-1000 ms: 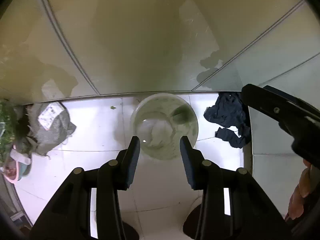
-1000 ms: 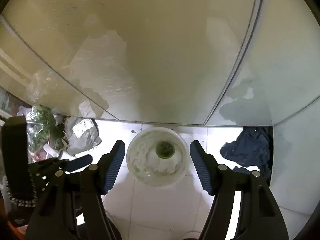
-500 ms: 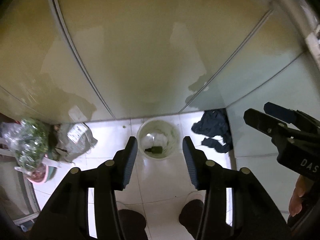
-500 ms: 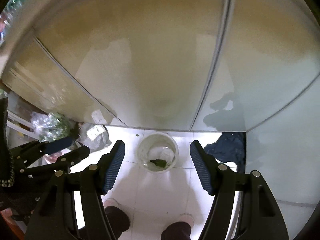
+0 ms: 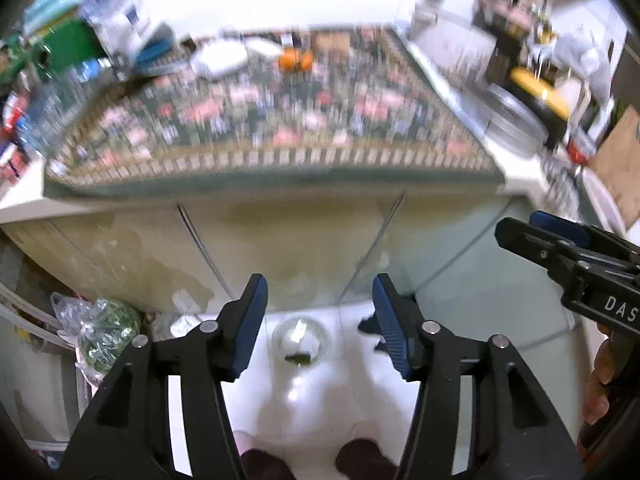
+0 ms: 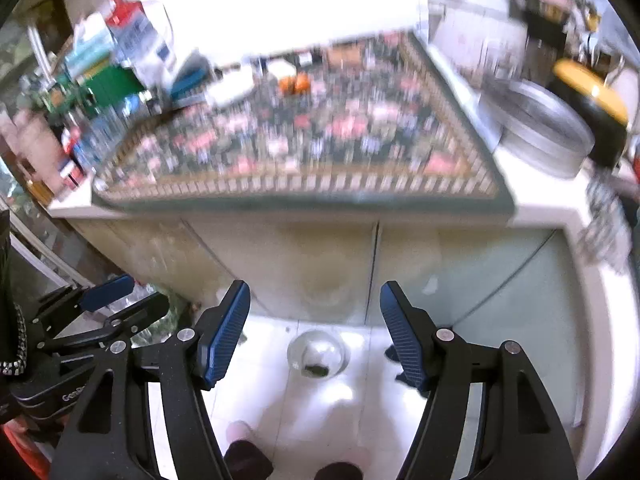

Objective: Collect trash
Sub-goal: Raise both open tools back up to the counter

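Both tongs, left gripper [image 5: 318, 320] and right gripper [image 6: 314, 330], hang released and empty above the bin [image 5: 301, 345]; next probably means finding more trash on the counter [image 5: 280, 120].

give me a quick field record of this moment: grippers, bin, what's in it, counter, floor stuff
left gripper: open, empty, high above the floor
right gripper: open, empty
bin: clear round bucket on white floor tiles, by the cabinet doors
bin contents: small dark green item and something pale
counter: patterned mat on top, blurred
floor left: bag of greens
floor right: dark cloth, mostly hidden
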The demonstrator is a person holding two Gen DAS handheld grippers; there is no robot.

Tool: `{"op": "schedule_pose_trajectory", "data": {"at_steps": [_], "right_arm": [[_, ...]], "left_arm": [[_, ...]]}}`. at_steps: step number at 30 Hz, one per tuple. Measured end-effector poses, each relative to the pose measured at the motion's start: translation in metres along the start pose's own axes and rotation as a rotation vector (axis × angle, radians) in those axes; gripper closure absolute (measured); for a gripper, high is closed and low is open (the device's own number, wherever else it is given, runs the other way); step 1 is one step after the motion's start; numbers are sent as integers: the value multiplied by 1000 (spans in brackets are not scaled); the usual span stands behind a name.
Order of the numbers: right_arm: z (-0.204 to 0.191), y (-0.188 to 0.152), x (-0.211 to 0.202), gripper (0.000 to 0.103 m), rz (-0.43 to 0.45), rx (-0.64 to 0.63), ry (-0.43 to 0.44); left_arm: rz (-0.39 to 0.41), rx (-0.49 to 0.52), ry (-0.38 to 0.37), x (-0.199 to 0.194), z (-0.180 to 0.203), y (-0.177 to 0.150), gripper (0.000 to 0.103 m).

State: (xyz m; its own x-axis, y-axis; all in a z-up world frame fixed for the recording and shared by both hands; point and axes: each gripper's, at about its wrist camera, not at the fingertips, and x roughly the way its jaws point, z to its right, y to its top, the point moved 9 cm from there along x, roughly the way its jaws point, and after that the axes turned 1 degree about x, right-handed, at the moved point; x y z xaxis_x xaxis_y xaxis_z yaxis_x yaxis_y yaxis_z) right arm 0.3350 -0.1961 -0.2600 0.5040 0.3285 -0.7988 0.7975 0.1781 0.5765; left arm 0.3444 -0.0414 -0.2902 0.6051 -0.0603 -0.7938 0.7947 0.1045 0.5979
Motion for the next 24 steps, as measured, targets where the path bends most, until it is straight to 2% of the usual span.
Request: {"op": "schedule_pose_trajectory", "data": {"at_steps": [6, 13, 18, 24], "right_arm": [[-3, 48, -56, 38, 102, -51, 23], [-8, 91, -85, 30, 204, -98, 50], [-22, 120, -71, 30, 230, -106, 65], [-33, 163, -36, 30, 237, -83, 34]], "left_arm": [[133, -49, 22, -59, 14, 51, 44], [244, -38, 77, -99, 4, 95, 35], [279, -48, 88, -98, -16, 125, 32], [288, -51, 59, -65, -62, 183, 32]]}}
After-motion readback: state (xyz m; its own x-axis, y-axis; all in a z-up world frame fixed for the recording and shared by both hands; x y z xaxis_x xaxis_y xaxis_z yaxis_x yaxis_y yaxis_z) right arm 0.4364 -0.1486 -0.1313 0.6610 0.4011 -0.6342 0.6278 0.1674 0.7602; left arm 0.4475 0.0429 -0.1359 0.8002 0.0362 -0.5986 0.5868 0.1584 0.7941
